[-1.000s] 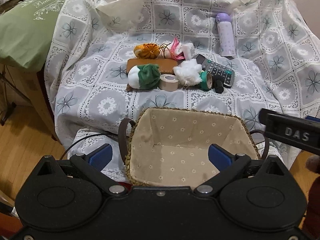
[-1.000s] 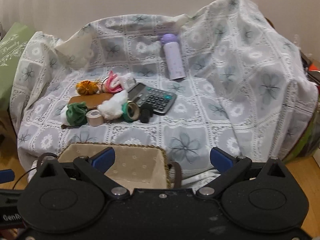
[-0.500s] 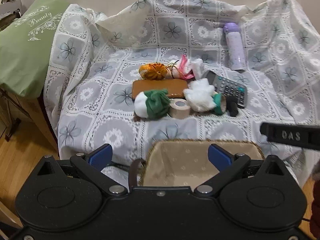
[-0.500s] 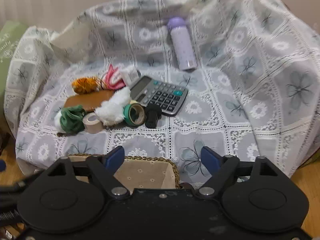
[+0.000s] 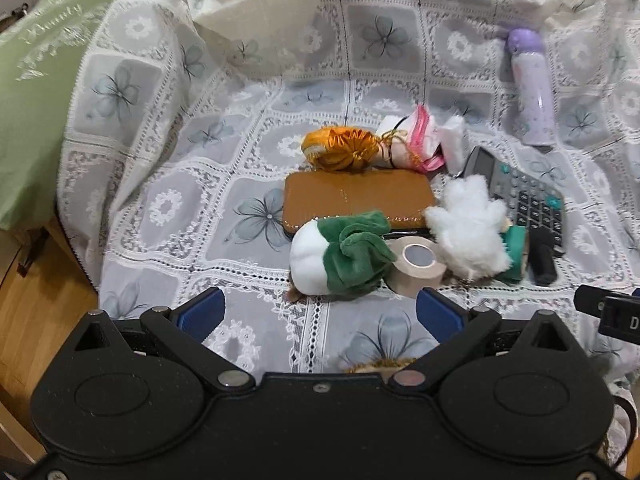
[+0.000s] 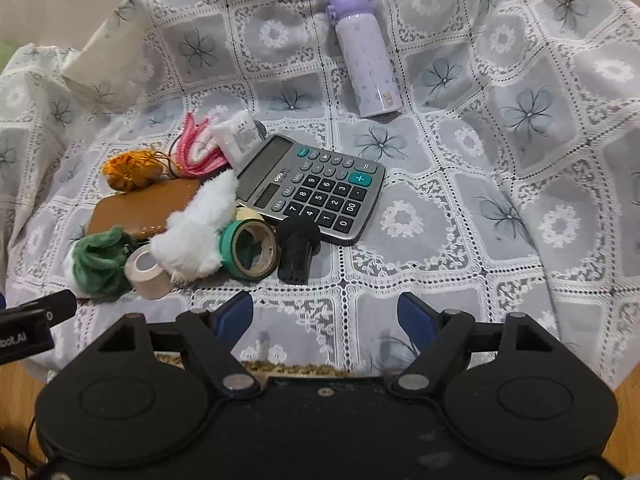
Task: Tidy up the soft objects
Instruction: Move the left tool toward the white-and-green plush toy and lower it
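Both grippers have closed in over the cloth as I steer toward the green plush (image 5: 344,256), lying ahead and just right of my empty, parted left gripper (image 5: 320,312) (the nearer one), while the right gripper (image 6: 326,312), also empty, narrows.

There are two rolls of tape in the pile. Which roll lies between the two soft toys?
The beige roll, between the green-and-white plush and the white fluffy toy. The green roll lies beyond the fluffy toy, beside the black object.

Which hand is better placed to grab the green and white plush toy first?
Left. The green and white plush toy lies straight ahead of the left tongs, open and empty; from the right wrist view it sits far left.
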The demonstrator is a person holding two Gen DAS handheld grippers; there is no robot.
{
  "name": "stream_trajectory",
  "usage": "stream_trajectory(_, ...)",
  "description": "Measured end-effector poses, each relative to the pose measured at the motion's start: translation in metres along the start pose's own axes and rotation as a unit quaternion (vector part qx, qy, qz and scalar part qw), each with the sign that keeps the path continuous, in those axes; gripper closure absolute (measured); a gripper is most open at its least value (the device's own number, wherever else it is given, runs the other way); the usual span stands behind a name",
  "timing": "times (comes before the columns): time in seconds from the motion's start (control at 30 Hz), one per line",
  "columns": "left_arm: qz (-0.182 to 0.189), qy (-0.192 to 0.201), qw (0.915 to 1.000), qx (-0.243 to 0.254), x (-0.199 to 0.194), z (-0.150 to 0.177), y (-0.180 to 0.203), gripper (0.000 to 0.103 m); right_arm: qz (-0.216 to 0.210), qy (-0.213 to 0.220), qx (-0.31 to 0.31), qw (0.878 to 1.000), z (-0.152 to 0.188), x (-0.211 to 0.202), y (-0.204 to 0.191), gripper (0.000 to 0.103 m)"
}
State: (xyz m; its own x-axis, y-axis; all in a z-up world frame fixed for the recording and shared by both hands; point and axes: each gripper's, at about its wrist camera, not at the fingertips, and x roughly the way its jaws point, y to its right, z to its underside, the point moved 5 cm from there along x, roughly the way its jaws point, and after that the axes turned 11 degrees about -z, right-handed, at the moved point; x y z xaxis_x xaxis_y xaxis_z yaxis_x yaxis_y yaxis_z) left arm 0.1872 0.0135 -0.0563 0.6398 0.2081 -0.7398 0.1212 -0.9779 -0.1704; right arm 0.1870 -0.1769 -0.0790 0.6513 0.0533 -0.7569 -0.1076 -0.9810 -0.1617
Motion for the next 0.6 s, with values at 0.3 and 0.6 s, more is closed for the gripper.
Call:
stream_trajectory(0.3,-0.003,-0.026,0.9996,0.011,0.039,-0.012,0.009,0.004,0.005,-0.024,0.004,1.0,-0.008,0.033,0.004,0.025)
stream_trajectory(0.6,0.007,-0.066,0.9978,-0.006,0.071,-0.018,0.007,0.004,0.013,-0.04,-0.005,0.999,-0.014,0.057,0.006,0.025)
